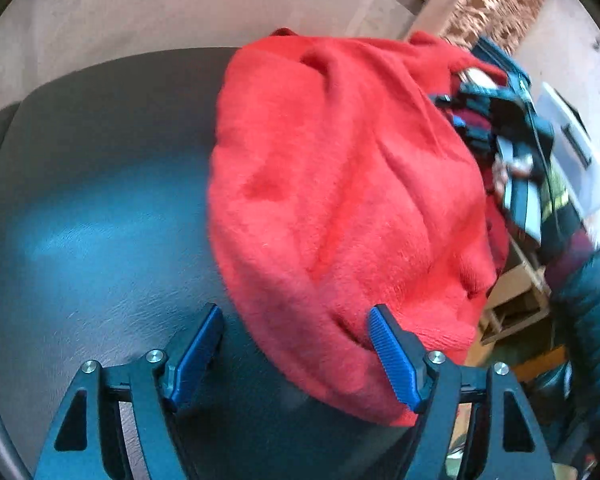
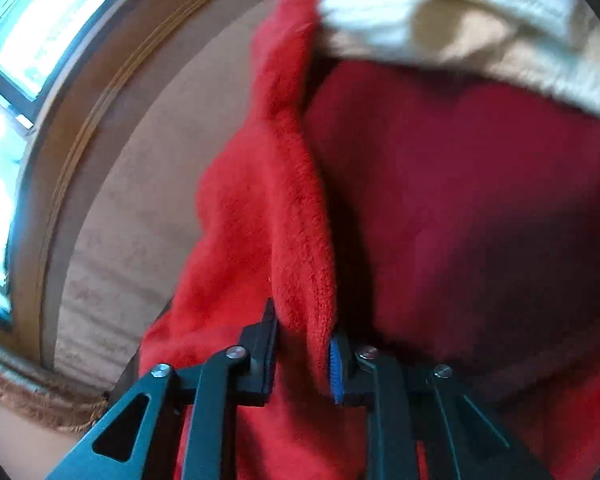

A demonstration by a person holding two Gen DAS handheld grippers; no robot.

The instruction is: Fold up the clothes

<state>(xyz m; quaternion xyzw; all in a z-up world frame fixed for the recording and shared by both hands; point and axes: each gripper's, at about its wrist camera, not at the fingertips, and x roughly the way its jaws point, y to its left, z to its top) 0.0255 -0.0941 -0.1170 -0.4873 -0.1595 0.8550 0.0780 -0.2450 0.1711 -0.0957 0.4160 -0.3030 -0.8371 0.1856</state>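
A red fleece garment point(image 1: 332, 184) lies bunched on a dark leather surface point(image 1: 100, 200), covering its right half. My left gripper point(image 1: 296, 312) is open above the garment's near edge; its right finger point(image 1: 392, 352) touches the fabric and its left finger point(image 1: 198, 352) hangs over bare leather. In the right wrist view my right gripper point(image 2: 302, 328) is shut on a raised fold of the red fleece garment point(image 2: 252, 220), which is pinched between the pads. A darker red, shaded stretch of cloth point(image 2: 460, 220) spreads to the right of that fold.
Cream fabric point(image 2: 460, 20) lies blurred beyond the red cloth. Beige carpet point(image 2: 140, 200) and a window point(image 2: 40, 40) are on the left. A wooden shelf point(image 1: 516, 300) and a person's dark jacket point(image 1: 592, 300) stand right of the leather surface.
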